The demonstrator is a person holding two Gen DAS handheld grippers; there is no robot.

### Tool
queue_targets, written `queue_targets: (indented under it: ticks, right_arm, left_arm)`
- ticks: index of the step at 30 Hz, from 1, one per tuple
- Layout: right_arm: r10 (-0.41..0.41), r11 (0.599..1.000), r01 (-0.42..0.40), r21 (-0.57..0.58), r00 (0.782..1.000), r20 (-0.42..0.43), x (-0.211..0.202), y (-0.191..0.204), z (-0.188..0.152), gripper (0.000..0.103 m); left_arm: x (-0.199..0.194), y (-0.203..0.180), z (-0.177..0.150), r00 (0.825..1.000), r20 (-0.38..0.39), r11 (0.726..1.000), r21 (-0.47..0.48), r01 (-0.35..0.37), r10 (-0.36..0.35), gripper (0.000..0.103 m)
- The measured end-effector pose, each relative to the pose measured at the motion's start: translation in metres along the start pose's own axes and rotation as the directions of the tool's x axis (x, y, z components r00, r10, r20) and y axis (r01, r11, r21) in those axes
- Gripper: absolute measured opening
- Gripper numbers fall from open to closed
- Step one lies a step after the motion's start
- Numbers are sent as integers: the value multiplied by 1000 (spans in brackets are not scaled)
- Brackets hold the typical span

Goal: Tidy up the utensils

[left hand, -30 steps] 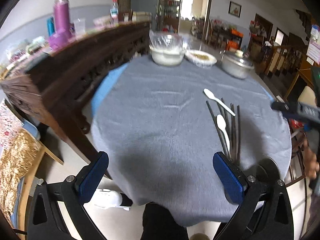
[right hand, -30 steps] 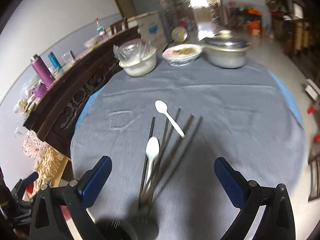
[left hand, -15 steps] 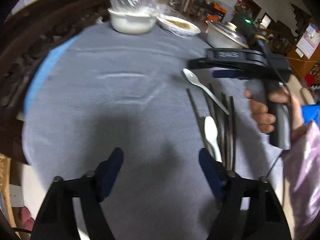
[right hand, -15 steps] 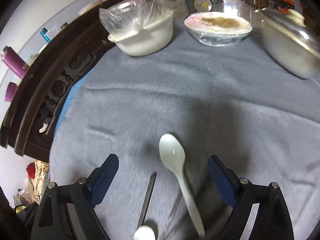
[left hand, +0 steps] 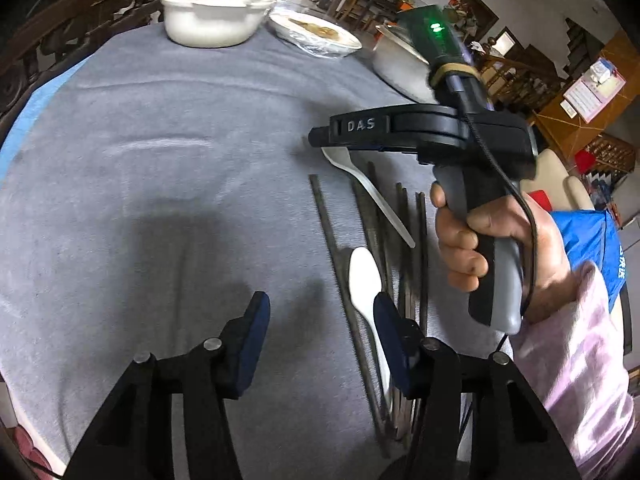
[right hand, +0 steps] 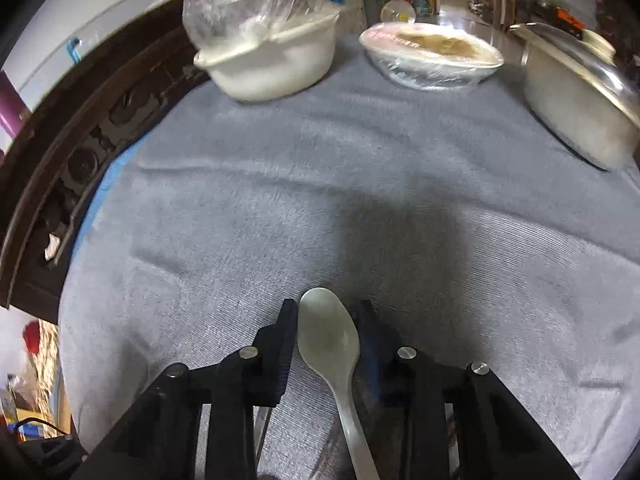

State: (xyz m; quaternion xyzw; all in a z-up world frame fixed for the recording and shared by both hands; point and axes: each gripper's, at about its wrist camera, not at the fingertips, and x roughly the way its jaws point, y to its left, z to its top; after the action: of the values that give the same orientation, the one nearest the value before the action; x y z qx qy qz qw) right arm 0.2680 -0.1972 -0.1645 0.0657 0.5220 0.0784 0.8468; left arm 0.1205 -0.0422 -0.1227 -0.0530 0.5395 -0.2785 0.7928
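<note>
Two white plastic spoons and several dark chopsticks (left hand: 404, 248) lie bunched on the grey tablecloth (left hand: 160, 160). In the right wrist view my right gripper (right hand: 326, 332) points down at the far spoon (right hand: 338, 364). Its jaws are closing, and the pads flank the bowl with no gap showing. The left wrist view shows that gripper (left hand: 324, 142) side-on over the far spoon (left hand: 372, 192), held by a hand (left hand: 480, 240). My left gripper (left hand: 320, 332) hangs low over the cloth, its jaws closing. One chopstick (left hand: 332, 240) runs between them, and the near spoon (left hand: 363, 276) lies by the right finger.
At the table's far side stand a white bowl under plastic wrap (right hand: 276, 60), a film-covered dish of food (right hand: 432, 56) and a lidded metal pot (right hand: 576, 92). A dark carved wooden cabinet (right hand: 80, 128) borders the table's left edge.
Both grippers dropped toward the utensils and tilted downward. Both pairs of jaws narrowed from wide open. The right gripper came down around the far spoon's bowl.
</note>
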Motion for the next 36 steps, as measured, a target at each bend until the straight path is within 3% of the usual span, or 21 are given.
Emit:
queue_targets:
  ticks: [4,7,11,15,19,22,27,31,33,36]
  right_arm:
    - [35,997,-43,70,993,110,-36,-19,-12,33]
    - [50,988,-80,135,976,210,-76,-43,-27,33]
    - [58,976,-114,187,958,280,-109,-68,-47,33]
    - [72,961,-158,228,937,343,-143,-86,-76,33]
    - [86,950,-190,247,922,376,-163,-90,-99,33]
    - [96,944,-210,254,913,396,-175,-89,-117,33]
    - [91,942,-218,257,898,430,-192,-80,-145,33]
    - [114,939,-249,237,876,468,-209,-66,-161,33]
    - [133,931,-280,235,857,497,-217,-60,-167,33]
    - [180,905,-361,223,803,568,-235,-47,-178,33]
  left_arm:
    - [15,-11,10,1000,-7,1000,25,-6,6,55]
    - [27,-25,18,1000,-11,999,51,-8,8,55]
    - [43,-38,21,999,-48,995,102,-15,20,54]
    - [53,-38,24,998,-56,995,95,-36,42,38]
    - [57,-33,26,997,-66,997,70,-39,44,12]
    - [51,-29,24,998,-53,997,69,-33,37,7]
    - [33,-28,16,999,7,997,69,-47,47,4]
    - [-6,-33,10,993,98,994,82,-68,60,4]
    - [-25,-36,8,987,144,994,69,-84,74,4]
    - [-70,-42,-4,966,251,996,47,-80,66,4]
